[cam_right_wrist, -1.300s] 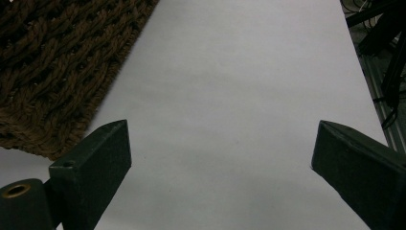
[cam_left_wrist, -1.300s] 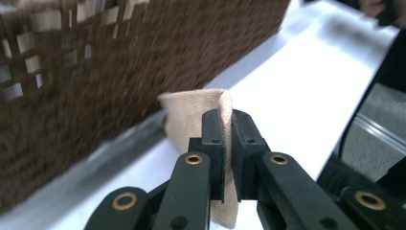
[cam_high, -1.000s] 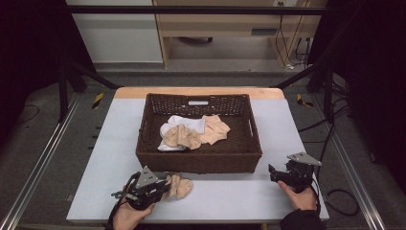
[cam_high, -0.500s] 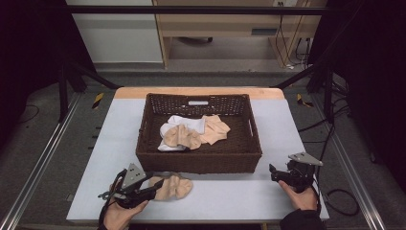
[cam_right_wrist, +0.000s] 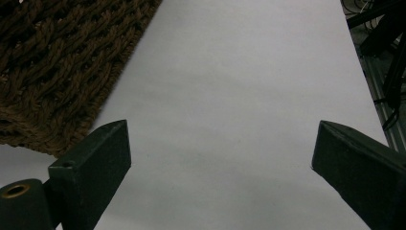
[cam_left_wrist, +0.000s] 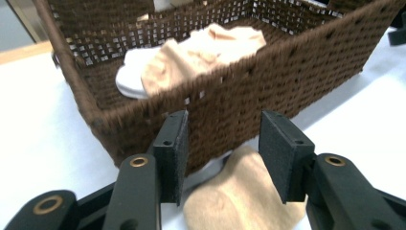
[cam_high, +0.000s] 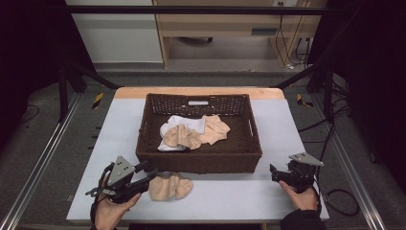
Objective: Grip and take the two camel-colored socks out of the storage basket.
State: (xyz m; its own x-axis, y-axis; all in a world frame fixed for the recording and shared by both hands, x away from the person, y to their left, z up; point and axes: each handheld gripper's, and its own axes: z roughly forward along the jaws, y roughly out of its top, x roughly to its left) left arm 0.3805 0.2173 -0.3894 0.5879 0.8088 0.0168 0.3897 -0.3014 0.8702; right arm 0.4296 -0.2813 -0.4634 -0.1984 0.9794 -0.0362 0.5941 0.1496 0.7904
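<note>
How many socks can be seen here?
4, perhaps more hidden underneath: a white sock and two beige ones piled in the basket, plus one beige sock on the table before it.

High view overhead, facing forward; gripper views low, close, sharing basket [cam_high: 198, 139]

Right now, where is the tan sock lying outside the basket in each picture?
High view: the tan sock lies on the table, bottom centre-left, before the basket's front wall.
Left gripper view: it lies at the bottom, under the open jaws.
Right gripper view: not in it.
Shared landmark: the brown woven basket.
</note>
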